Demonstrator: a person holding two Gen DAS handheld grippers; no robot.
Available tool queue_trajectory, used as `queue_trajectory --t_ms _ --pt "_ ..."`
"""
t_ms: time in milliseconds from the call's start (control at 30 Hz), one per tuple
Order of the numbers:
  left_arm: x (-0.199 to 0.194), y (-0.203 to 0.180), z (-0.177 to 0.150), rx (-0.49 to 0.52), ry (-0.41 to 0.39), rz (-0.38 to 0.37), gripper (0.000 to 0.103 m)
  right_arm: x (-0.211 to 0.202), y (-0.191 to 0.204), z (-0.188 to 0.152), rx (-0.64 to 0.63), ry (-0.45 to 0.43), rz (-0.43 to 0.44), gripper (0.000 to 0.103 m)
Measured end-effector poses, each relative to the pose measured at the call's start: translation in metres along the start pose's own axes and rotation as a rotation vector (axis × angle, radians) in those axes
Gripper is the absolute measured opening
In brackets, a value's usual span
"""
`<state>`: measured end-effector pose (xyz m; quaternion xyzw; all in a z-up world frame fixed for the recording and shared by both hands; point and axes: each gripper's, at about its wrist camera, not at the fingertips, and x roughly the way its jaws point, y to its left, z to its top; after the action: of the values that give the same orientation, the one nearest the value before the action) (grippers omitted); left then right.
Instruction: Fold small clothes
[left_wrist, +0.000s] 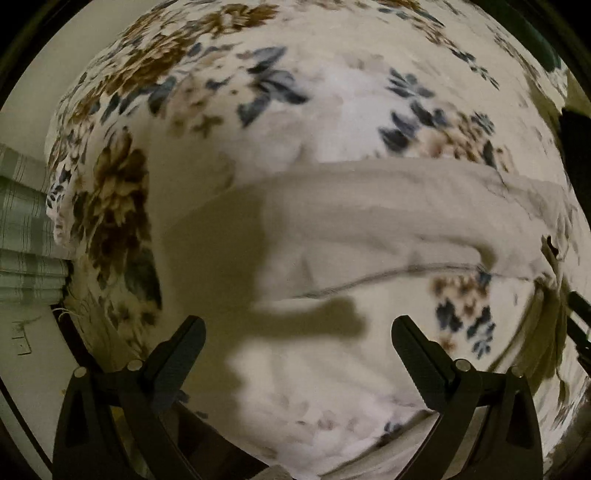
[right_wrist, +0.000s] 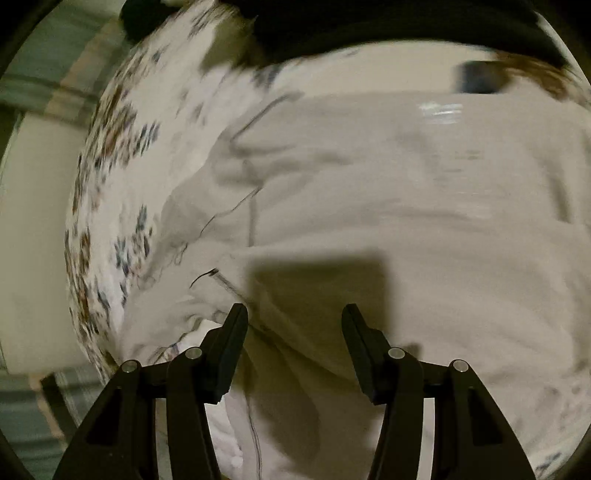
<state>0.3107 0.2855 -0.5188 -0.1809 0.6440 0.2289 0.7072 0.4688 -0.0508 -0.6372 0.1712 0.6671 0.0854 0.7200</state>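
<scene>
A pale beige garment (left_wrist: 369, 221) lies across a floral bedsheet (left_wrist: 155, 74), its dark-stitched hem toward me in the left wrist view. My left gripper (left_wrist: 297, 323) hangs open above bare sheet just short of that hem, nothing between its fingers. In the right wrist view the same garment (right_wrist: 406, 192) fills most of the frame, with folds, seams and loose dark threads at its left side. My right gripper (right_wrist: 294, 308) is open above the cloth and casts a square shadow on it. No cloth sits between its pads. Both views are motion-blurred.
The floral bedsheet (right_wrist: 110, 177) ends at the left, where a pale floor (right_wrist: 33, 206) and green striped fabric (left_wrist: 26, 229) show. A dark object (right_wrist: 480, 77) and black cloth (right_wrist: 369, 22) lie at the far edge in the right wrist view.
</scene>
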Motion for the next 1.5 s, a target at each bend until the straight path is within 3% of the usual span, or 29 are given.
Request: queue_trajectory --t_ms 67,133,267,367,533,667,800,967,1033,1100,1200,1333,1433,1467,1500 --pt "0.0 0.01 0.002 -0.024 -0.008 -0.007 0.103 0.018 0.018 -0.002 -0.058 0.047 0.029 0.055" --pt "0.004 0.02 0.006 -0.056 -0.001 -0.014 0.103 0.021 0.039 -0.012 -0.139 0.098 0.144 0.055" --pt "0.01 0.043 0.001 -0.116 0.003 -0.017 0.103 0.013 0.046 -0.026 -0.163 0.154 0.216 0.055" --pt "0.018 0.059 0.001 -0.172 0.01 -0.027 0.103 0.005 0.045 -0.023 -0.14 0.116 0.208 0.055" --pt "0.035 0.114 -0.014 -0.361 0.07 -0.102 0.103 -0.011 0.041 -0.005 -0.041 0.01 0.26 0.055" --pt "0.042 0.159 -0.029 -0.486 0.058 -0.113 0.103 -0.019 0.044 0.005 0.002 -0.075 0.257 0.055" --pt "0.063 0.205 -0.048 -0.726 0.056 -0.211 0.103 -0.011 0.049 0.002 0.022 -0.041 0.256 0.055" --pt "0.077 0.239 -0.074 -0.963 -0.007 -0.443 0.101 0.002 0.055 -0.012 -0.009 0.0 0.2 0.055" --pt "0.074 0.228 -0.086 -1.041 -0.021 -0.57 0.101 0.006 0.05 -0.017 0.004 0.016 0.18 0.055" --pt "0.075 0.21 -0.096 -1.073 -0.015 -0.643 0.101 0.009 0.046 -0.02 0.02 0.027 0.176 0.055" --pt "0.075 0.184 -0.097 -1.134 -0.01 -0.681 0.101 0.012 0.041 -0.022 0.034 0.034 0.172 0.055" --pt "0.079 0.18 -0.096 -1.206 -0.086 -0.686 0.099 0.011 0.042 -0.022 0.029 0.021 0.171 0.055" --pt "0.066 0.159 -0.085 -1.208 -0.135 -0.657 0.068 0.008 0.043 -0.022 0.011 0.006 0.167 0.055" --pt "0.063 0.155 -0.081 -1.208 -0.151 -0.652 0.044 0.007 0.043 -0.023 0.01 0.003 0.168 0.055" --pt "0.062 0.156 -0.078 -1.194 -0.166 -0.643 0.01 0.006 0.042 -0.024 0.007 0.002 0.168 0.055"
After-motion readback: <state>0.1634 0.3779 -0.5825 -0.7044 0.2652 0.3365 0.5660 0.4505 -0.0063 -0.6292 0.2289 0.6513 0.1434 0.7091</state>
